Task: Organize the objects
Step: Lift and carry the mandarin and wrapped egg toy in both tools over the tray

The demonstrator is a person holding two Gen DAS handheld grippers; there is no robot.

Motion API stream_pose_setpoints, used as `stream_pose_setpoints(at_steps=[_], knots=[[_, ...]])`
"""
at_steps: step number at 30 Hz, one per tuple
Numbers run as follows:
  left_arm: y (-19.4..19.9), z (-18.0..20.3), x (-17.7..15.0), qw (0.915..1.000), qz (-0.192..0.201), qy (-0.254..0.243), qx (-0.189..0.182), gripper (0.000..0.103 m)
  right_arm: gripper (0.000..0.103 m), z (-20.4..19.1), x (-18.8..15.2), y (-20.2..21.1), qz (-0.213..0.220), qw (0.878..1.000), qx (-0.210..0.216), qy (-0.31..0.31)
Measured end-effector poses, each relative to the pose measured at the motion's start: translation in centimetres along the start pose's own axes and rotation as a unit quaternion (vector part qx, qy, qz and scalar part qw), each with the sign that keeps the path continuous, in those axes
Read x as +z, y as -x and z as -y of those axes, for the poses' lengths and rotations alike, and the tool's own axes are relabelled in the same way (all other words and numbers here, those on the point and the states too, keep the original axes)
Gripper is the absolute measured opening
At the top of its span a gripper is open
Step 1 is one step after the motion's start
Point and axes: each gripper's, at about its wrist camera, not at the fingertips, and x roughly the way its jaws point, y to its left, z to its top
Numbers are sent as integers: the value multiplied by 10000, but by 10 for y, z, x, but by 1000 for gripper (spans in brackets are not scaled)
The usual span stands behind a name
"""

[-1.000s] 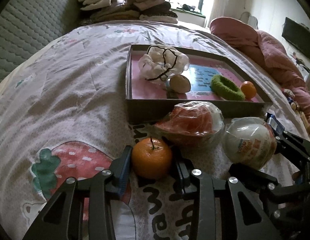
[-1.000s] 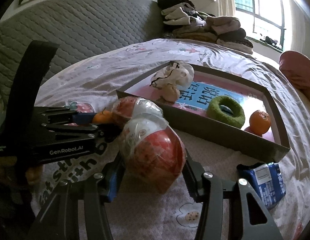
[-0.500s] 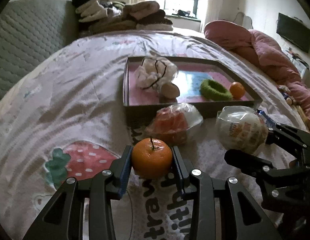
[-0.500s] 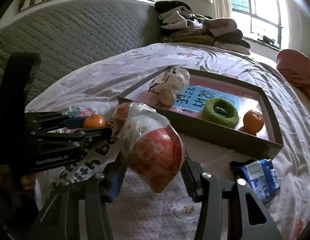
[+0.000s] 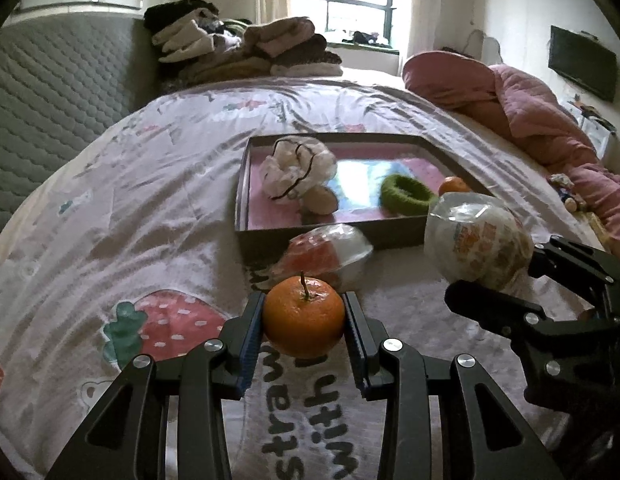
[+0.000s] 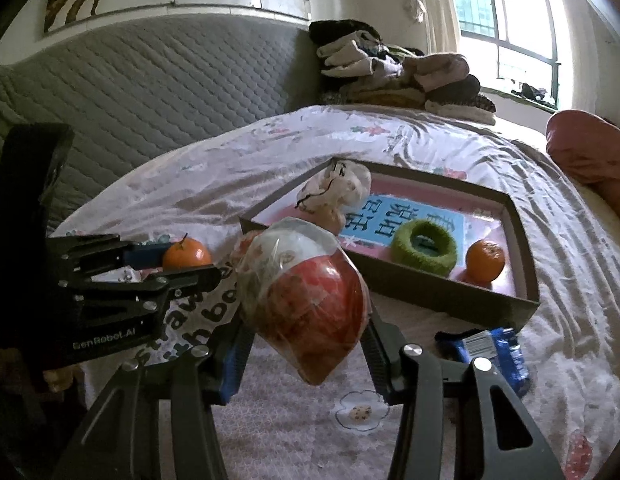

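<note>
My left gripper [image 5: 303, 330] is shut on an orange tangerine [image 5: 303, 320] with a short stem, held above the printed bedspread. My right gripper [image 6: 305, 342] is shut on a round red-and-white snack in clear plastic wrap [image 6: 305, 300], also lifted off the bed. Each gripper shows in the other's view: the right one [image 5: 510, 276] with its wrapped snack [image 5: 478, 240], the left one [image 6: 165, 260] with its tangerine [image 6: 186, 254]. Ahead lies a shallow brown tray [image 5: 242, 184] with a pink floor.
In the tray [image 6: 430, 288] lie a white cloth bundle with a black cord [image 5: 295, 170], a green knitted ring [image 5: 408, 194] and a second tangerine [image 6: 485, 261]. Another wrapped snack [image 5: 330, 250] lies before the tray. A blue packet [image 6: 494, 352] lies on the bed. Folded clothes [image 5: 245, 54] and a pink quilt [image 5: 530, 120] lie beyond.
Both grippers have risen off the bed with their loads, so the bedspread and tray look lower and farther. The second wrapped snack stays where it lay.
</note>
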Motion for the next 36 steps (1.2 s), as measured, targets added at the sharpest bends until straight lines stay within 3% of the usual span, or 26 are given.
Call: stream_pose_setpoints(at_steps=[16,36], knots=[[24,16,19,9989,381,-73,-244,39,51,4,12,31,393,9992,-23,-115],[38,15,42,9974,689,-89,-188,39,51,18,25,55,683,9966,-401,-204]])
